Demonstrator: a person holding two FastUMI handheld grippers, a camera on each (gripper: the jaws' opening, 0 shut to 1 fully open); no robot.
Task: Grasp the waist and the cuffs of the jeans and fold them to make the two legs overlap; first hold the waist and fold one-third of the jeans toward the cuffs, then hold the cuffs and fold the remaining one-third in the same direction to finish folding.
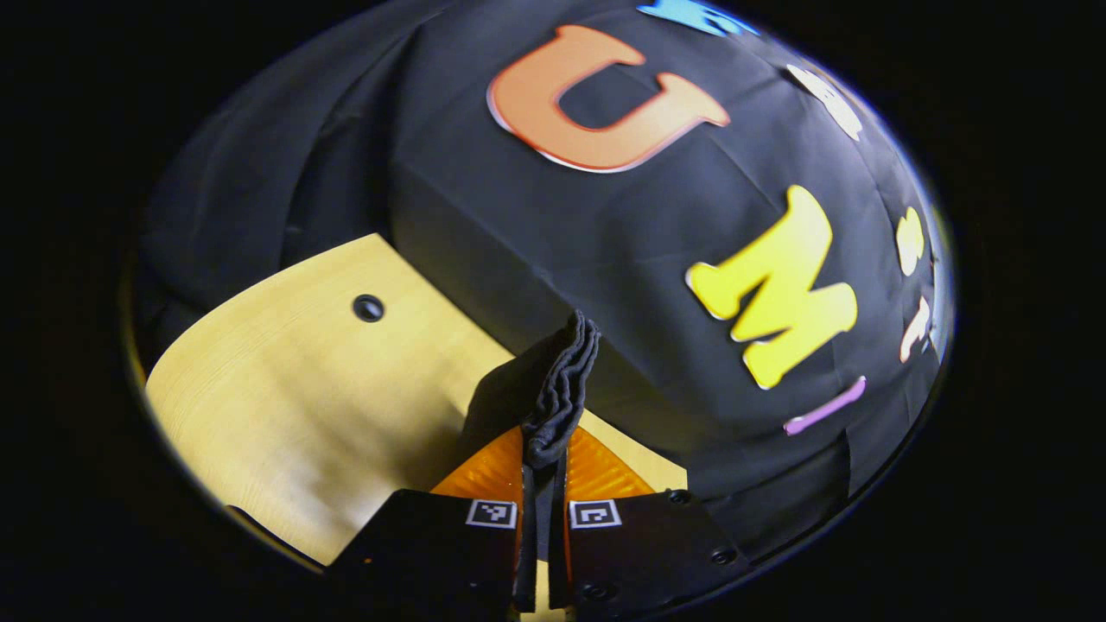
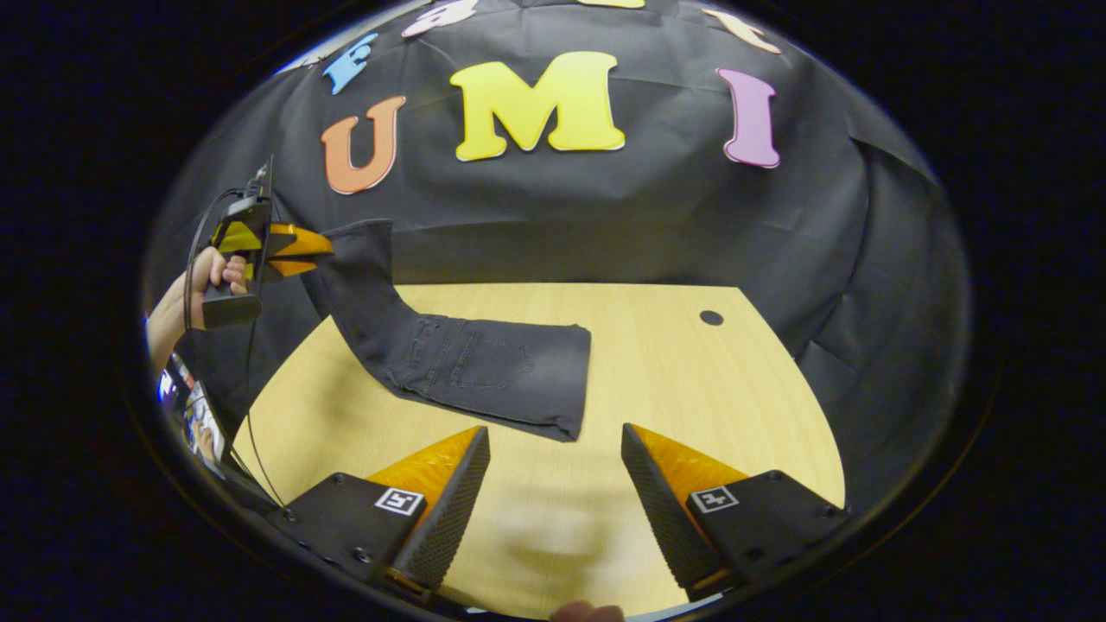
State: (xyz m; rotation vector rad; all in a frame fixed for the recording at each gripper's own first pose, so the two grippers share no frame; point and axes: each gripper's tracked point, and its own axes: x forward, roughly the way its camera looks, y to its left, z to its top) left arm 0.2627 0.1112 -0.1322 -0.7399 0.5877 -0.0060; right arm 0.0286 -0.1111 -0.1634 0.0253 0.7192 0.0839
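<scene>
Right tongs [image 2: 553, 484] nearest the lens, fingers spread wide, nothing between them, hovering over bare bench [image 2: 691, 389]. Jeans [image 2: 492, 367] lie just beyond the right tongs, slightly left of their centreline. The flat part on the bench shows a back pocket and seams, so I read that as the waist end, near edge facing the right tongs.

Left tongs [image 1: 544, 466] pressed together on a bunched fold of dark denim, which sticks up past the tips. Right gripper view shows the same left tongs held by a hand [image 2: 212, 276], up and well left of the jeans' flat part, pinching one end so the fabric rises off the bench toward them. Likely the cuffs, can't confirm.

Long axis of the jeans: from the flat end in front of the right tongs, across to the left and up to the left tongs.

Key relation: free end of the jeans is nearer the right tongs, straight ahead. Judgement: legs look already overlapped; right side needs to pick up the waist next.
</scene>
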